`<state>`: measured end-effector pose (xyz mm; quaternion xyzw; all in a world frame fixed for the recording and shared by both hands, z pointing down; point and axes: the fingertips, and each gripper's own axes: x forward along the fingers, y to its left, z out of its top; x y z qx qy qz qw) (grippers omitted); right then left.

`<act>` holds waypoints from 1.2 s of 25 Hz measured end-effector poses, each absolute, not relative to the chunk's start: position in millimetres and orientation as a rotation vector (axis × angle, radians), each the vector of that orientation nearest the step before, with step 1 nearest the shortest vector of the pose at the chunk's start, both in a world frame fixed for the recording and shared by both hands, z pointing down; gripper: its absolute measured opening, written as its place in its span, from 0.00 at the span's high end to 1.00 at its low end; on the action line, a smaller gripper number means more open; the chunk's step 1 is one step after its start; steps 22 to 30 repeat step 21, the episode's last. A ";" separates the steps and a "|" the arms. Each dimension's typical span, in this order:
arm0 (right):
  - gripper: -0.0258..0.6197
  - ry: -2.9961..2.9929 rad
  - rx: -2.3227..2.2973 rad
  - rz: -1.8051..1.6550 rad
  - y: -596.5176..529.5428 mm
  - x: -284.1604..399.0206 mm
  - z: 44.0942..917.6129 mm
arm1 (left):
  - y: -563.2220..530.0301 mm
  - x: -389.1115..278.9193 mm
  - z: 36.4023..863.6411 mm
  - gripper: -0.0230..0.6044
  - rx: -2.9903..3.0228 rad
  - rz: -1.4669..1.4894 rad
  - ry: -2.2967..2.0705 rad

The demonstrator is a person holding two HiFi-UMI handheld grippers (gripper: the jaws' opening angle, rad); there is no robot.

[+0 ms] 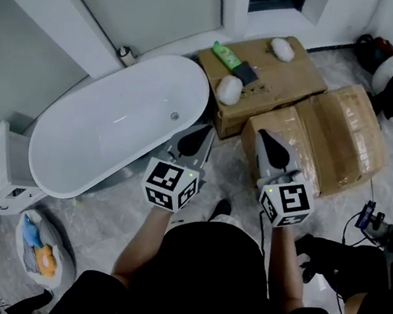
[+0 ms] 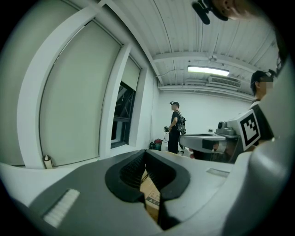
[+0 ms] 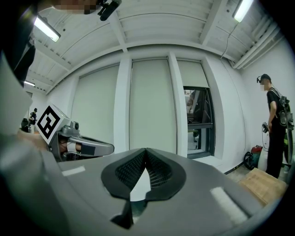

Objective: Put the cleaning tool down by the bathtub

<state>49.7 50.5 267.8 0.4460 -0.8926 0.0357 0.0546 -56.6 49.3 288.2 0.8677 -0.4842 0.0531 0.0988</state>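
Cleaning tool lay in neither gripper, and which thing it was could not be told. The left gripper was clenched with its jaws pressed together on nothing, and the right gripper was clenched and empty likewise. Both were held side by side over the floor, the left one just beside the near end of the white bathtub, the right one over the edge of a tape-wrapped box. Beyond them a cardboard box stood against the bathtub's end, carrying a white rounded pad, a dark item, a green bottle and a second white pad.
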 end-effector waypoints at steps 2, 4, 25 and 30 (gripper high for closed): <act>0.95 -2.715 1.352 0.109 50.4 49.3 266.4 | 48.6 -57.9 288.4 0.96 2.565 0.162 -1.439; 0.95 -2.716 1.349 0.110 50.6 49.0 266.7 | 48.3 -58.3 290.0 0.96 2.562 0.167 -1.442; 0.95 -2.716 1.340 0.138 42.1 49.8 275.8 | 42.8 -59.0 299.1 0.96 2.540 0.196 -1.445; 0.95 -2.716 1.340 0.138 42.1 49.8 275.8 | 42.8 -59.0 299.1 0.96 2.540 0.196 -1.445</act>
